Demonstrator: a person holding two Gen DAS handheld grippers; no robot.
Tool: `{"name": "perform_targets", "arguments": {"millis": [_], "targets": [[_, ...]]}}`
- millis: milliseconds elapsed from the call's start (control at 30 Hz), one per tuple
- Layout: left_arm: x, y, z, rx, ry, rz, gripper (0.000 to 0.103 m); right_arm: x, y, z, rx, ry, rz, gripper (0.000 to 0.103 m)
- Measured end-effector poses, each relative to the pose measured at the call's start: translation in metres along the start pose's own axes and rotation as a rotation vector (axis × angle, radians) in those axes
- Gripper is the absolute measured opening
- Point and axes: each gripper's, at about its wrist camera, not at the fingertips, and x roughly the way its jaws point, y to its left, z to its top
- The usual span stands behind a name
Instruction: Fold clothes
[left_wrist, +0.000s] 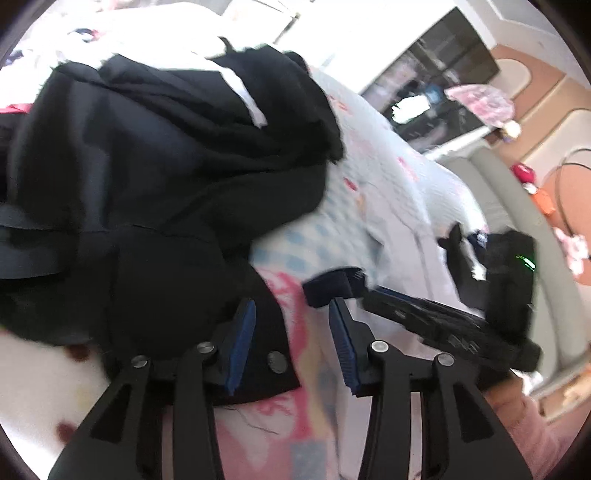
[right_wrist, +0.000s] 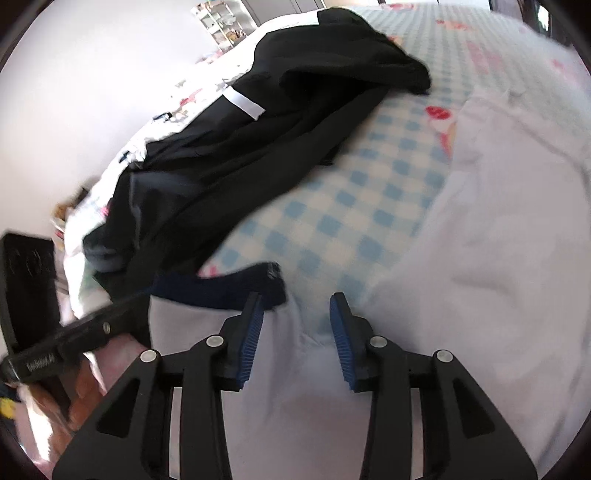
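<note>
black garment (left_wrist: 155, 155) lay rumpled on the checked bedspread (right_wrist: 332, 206); left gripper (left_wrist: 291, 339) and right gripper (right_wrist: 297, 332) stood released, empty, risking an uneven regrasp that bunches the fold.

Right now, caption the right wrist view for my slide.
Open right gripper above pale cloth, black garment heaped on checked bedsheet.

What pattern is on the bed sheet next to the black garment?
Light blue and white checks on the bed sheet, with some pink-red prints; it shows best in the right wrist view.
</note>
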Motion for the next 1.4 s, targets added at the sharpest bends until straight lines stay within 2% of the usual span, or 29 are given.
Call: {"name": "perform_targets", "arguments": {"millis": [67, 167, 200, 267, 300, 333, 400, 433, 600, 767, 833, 933, 1000, 1033, 1067, 1100, 1133, 1167, 1233, 1333, 1400], "targets": [[-0.008, -0.006, 0.0, 0.037, -0.033, 0.037, 0.041, -0.013, 0.005, -0.006, -0.048, -0.032, -0.037, 0.038], [-0.008, -0.008, -0.001, 0.037, -0.006, -0.028, 0.041, -0.018, 0.013, -0.009, -0.12, -0.035, -0.04, 0.038], [-0.007, -0.008, -0.003, 0.04, 0.007, -0.037, 0.041, -0.016, 0.015, -0.009, -0.142, -0.024, -0.022, 0.035], [0.003, -0.016, -0.007, 0.074, 0.03, 0.013, 0.039, -0.005, 0.02, -0.006, -0.167, 0.009, -0.007, 0.024], [0.009, -0.018, -0.009, 0.088, 0.046, 0.04, 0.035, 0.001, 0.021, -0.005, -0.174, 0.027, -0.004, 0.023], [0.015, -0.019, -0.01, 0.094, 0.059, 0.062, 0.02, 0.005, 0.02, -0.005, -0.169, 0.039, -0.003, 0.021], [0.022, -0.019, -0.01, 0.102, 0.056, 0.096, 0.007, 0.018, 0.017, -0.002, -0.144, 0.06, 0.006, 0.009], [0.02, -0.02, -0.01, 0.105, 0.037, 0.104, 0.005, 0.019, 0.017, -0.002, -0.132, 0.06, 0.019, 0.007], [0.002, -0.024, -0.006, 0.126, -0.046, 0.105, 0.005, 0.008, 0.014, 0.004, -0.085, -0.016, 0.084, 0.005], [0.02, 0.0, -0.005, 0.016, 0.01, 0.115, 0.006, 0.023, -0.005, 0.012, 0.034, -0.001, 0.135, 0.004], [0.023, 0.001, -0.004, 0.004, 0.011, 0.133, 0.009, 0.036, -0.013, 0.011, 0.087, 0.023, 0.143, 0.005], [0.018, 0.006, -0.003, -0.036, 0.012, 0.109, 0.009, 0.042, -0.019, 0.008, 0.16, 0.023, 0.167, 0.007], [0.008, 0.004, -0.004, -0.036, -0.022, 0.107, 0.01, 0.022, -0.018, 0.006, 0.184, -0.027, 0.208, 0.013], [0.001, 0.0, -0.006, -0.03, -0.049, 0.125, 0.01, 0.005, -0.016, 0.004, 0.179, -0.067, 0.216, 0.013], [-0.005, -0.004, -0.009, -0.02, -0.08, 0.166, 0.014, -0.015, -0.015, 0.0, 0.174, -0.107, 0.217, 0.017], [-0.012, -0.009, -0.012, -0.008, -0.113, 0.21, 0.017, -0.037, -0.016, -0.006, 0.17, -0.147, 0.205, 0.027], [-0.016, -0.014, -0.015, 0.006, -0.136, 0.235, 0.021, -0.059, -0.018, -0.013, 0.167, -0.184, 0.186, 0.031], [-0.02, -0.02, -0.018, 0.02, -0.159, 0.259, 0.03, -0.081, -0.022, -0.023, 0.165, -0.217, 0.155, 0.037], [-0.024, -0.034, -0.024, 0.059, -0.183, 0.278, 0.036, -0.119, -0.033, -0.045, 0.165, -0.258, 0.079, 0.038], [-0.022, -0.062, -0.038, 0.145, -0.161, 0.216, 0.036, -0.158, -0.06, -0.084, 0.19, -0.255, -0.056, 0.038], [-0.017, -0.081, -0.05, 0.193, -0.101, 0.119, 0.036, -0.176, -0.079, -0.114, 0.225, -0.237, -0.124, 0.038]]}}
